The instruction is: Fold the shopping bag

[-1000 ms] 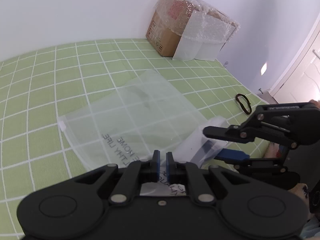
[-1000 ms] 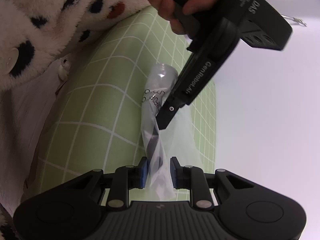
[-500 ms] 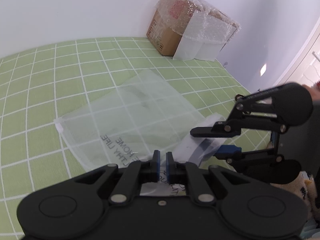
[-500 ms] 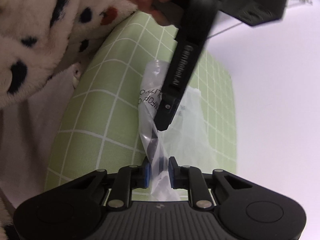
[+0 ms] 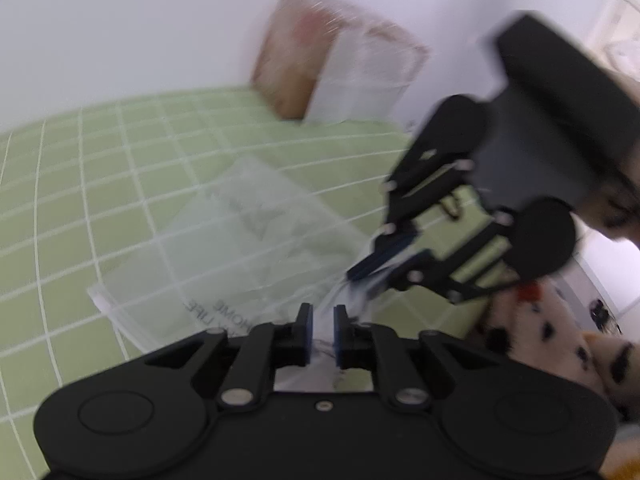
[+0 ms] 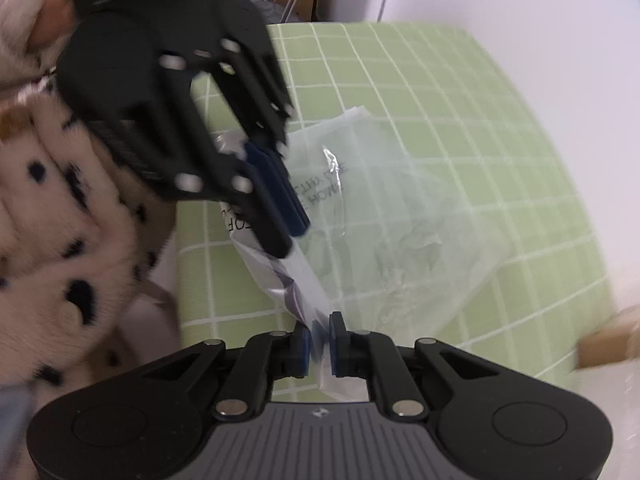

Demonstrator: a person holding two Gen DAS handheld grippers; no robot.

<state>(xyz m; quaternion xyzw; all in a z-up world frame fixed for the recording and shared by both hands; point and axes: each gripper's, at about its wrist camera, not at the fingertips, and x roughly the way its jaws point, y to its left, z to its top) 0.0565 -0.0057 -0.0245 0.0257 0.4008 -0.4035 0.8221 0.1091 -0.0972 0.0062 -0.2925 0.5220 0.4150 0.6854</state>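
A clear plastic shopping bag (image 5: 240, 248) with black lettering lies on the green checked cloth (image 5: 80, 208). My left gripper (image 5: 320, 332) is shut on the bag's near edge. My right gripper (image 6: 320, 336) is shut on the bunched handle end of the bag (image 6: 360, 216) and holds it lifted off the cloth. In the left wrist view the right gripper (image 5: 372, 276) is close by on the right, tilted down toward the bag. In the right wrist view the left gripper (image 6: 288, 216) is just ahead, gripping the same raised edge.
A cardboard box (image 5: 320, 76) wrapped in bubble film stands against the white wall at the back. The person's spotted fleece sleeve (image 6: 60, 216) is at the left of the right wrist view. The cloth's front edge (image 6: 180, 280) drops off beside it.
The right gripper has swung up and over toward the left gripper, pulling the bag's handle end with it. The bag's near part has lifted off the cloth. Both views are motion blurred.
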